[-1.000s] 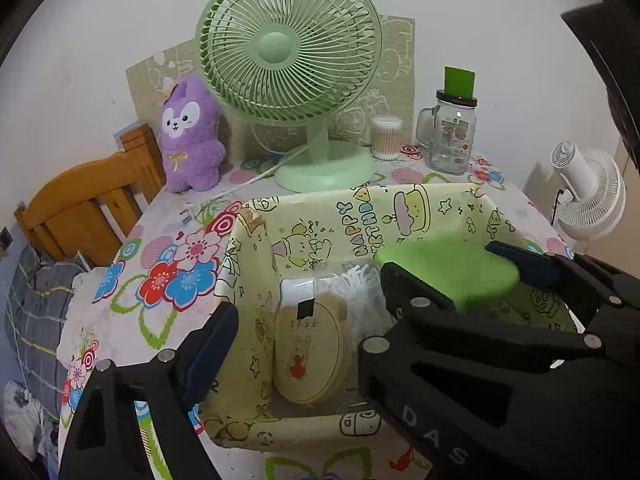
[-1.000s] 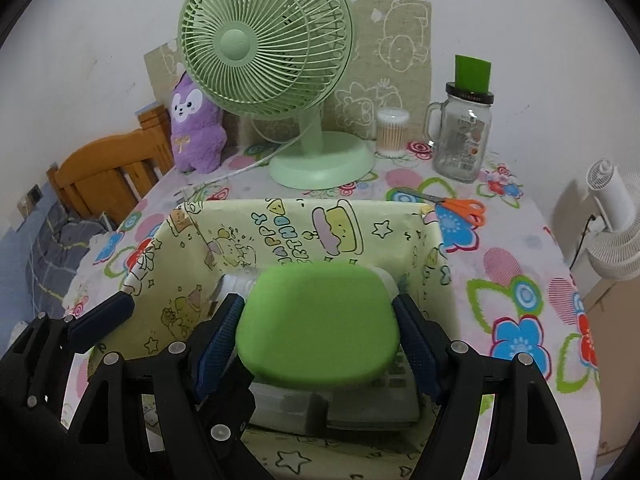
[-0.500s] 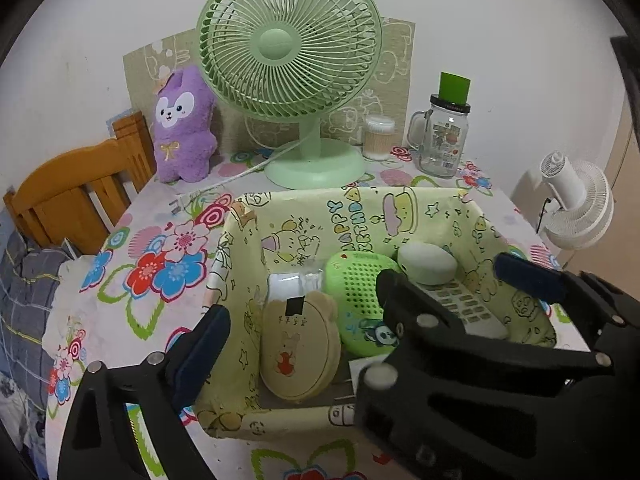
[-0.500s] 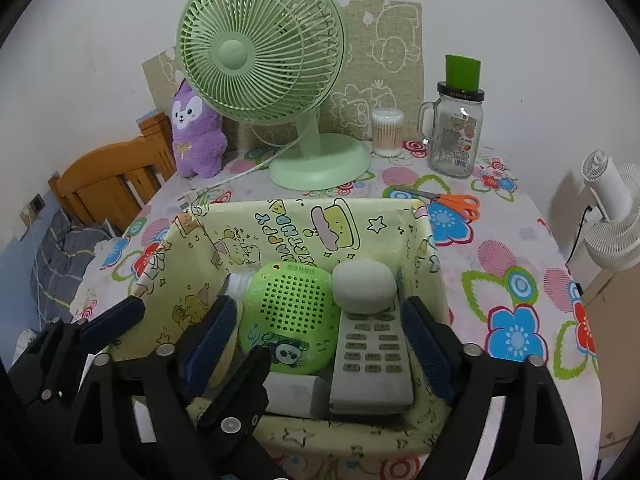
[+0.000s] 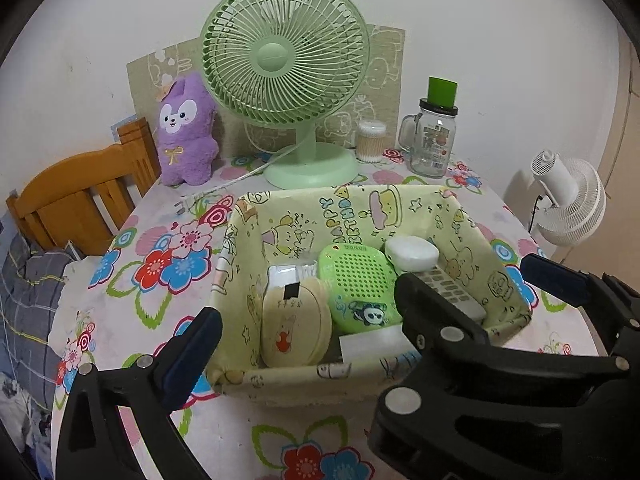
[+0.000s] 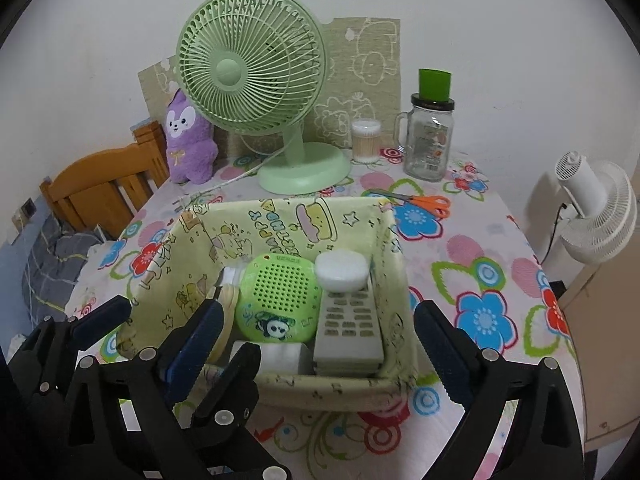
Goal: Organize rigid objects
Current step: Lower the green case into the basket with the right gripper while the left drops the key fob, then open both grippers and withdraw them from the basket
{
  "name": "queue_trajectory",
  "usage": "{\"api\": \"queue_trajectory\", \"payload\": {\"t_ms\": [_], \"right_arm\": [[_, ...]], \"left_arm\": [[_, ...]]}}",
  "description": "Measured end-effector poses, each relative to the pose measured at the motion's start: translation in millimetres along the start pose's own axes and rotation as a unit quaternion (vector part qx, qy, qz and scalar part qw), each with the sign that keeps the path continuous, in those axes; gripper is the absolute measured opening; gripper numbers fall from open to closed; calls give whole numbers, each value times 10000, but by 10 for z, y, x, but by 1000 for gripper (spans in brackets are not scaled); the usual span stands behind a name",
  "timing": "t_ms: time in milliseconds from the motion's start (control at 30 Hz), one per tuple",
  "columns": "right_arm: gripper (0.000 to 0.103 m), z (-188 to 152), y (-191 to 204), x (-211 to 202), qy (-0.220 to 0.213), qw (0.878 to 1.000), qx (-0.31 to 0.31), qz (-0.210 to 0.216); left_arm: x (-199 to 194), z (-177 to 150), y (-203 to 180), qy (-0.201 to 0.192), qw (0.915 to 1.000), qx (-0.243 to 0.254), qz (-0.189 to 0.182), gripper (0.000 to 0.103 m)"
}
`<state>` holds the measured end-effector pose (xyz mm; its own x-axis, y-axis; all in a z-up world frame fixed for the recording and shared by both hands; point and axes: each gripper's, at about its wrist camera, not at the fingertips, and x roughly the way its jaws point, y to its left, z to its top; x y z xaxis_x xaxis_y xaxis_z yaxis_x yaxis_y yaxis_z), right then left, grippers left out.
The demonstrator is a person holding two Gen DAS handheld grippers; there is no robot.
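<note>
Left wrist view: left gripper [image 5: 308,316], jaws just opened wide and empty, held over the near rim of the yellow cartoon-print fabric basket [image 5: 404,208] lettered "HAPPY BIRTHDAY". Inside, beyond the fingertips and untouched, the round green perforated plastic case with a panda sticker [image 5: 358,288], tilted against a grey remote control [image 5: 450,290], beside a cream oval tin [image 5: 294,326]

Right wrist view: right gripper [image 6: 320,326], jaws likewise just spread, nothing between the pads. Green case [image 6: 278,296] lying in the basket [image 6: 224,228] between and beyond the fingers, clear of both; white round puck [image 6: 341,269] resting on the remote [image 6: 348,330]
</note>
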<state>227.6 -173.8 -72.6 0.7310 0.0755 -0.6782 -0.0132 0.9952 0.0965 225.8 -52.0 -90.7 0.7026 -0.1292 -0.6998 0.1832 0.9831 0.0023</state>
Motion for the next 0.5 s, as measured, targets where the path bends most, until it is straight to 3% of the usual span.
{"api": "queue_trajectory", "payload": {"t_ms": [500], "right_arm": [[99, -233, -66, -390, -108, 9992, 58, -385]], "left_arm": [[-296, -208, -47, -74, 9998, 73, 144, 103]]}}
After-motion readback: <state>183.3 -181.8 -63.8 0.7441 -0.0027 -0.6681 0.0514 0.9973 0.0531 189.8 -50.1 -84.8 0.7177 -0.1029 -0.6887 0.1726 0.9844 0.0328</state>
